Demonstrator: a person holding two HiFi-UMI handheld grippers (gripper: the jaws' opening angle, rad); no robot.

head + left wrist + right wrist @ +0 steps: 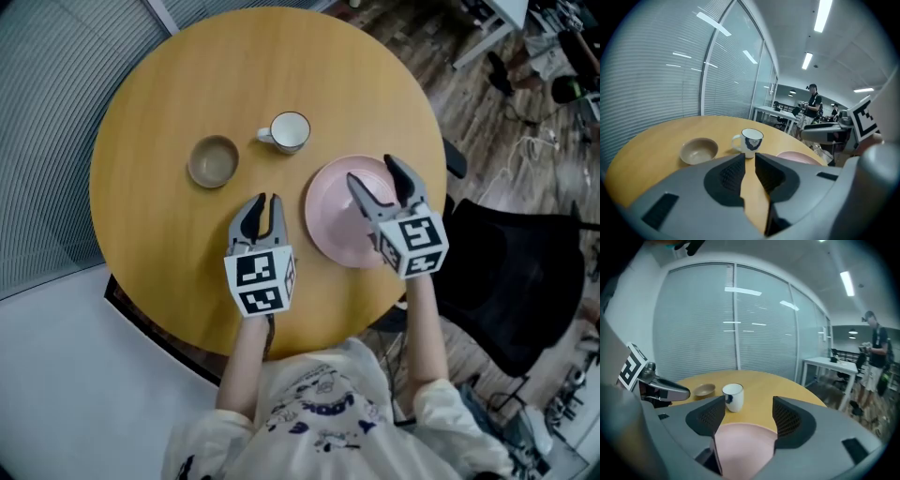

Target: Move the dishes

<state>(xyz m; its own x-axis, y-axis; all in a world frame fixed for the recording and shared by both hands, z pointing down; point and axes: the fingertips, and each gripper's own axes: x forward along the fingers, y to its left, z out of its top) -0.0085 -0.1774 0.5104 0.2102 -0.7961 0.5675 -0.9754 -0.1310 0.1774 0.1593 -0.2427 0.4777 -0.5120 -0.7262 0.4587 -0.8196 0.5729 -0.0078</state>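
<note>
On the round wooden table (169,84) stand a brown bowl (214,161), a white mug (289,131) and a pink plate (333,220). My left gripper (265,201) hovers over bare wood just in front of the bowl and mug, its jaws drawn almost together with nothing between them. In its view the bowl (698,150) and mug (751,142) lie ahead of the gripper (749,157). My right gripper (375,172) is open above the plate's far half, touching nothing. In the right gripper view the plate (745,446) fills the gap below the gripper (749,408), and the mug (733,397) stands beyond.
A black chair (525,272) stands against the table's right side. A glass wall with blinds (731,319) runs behind the table. A person (874,357) stands far off by a white desk (829,366). The table's near edge is close to my body.
</note>
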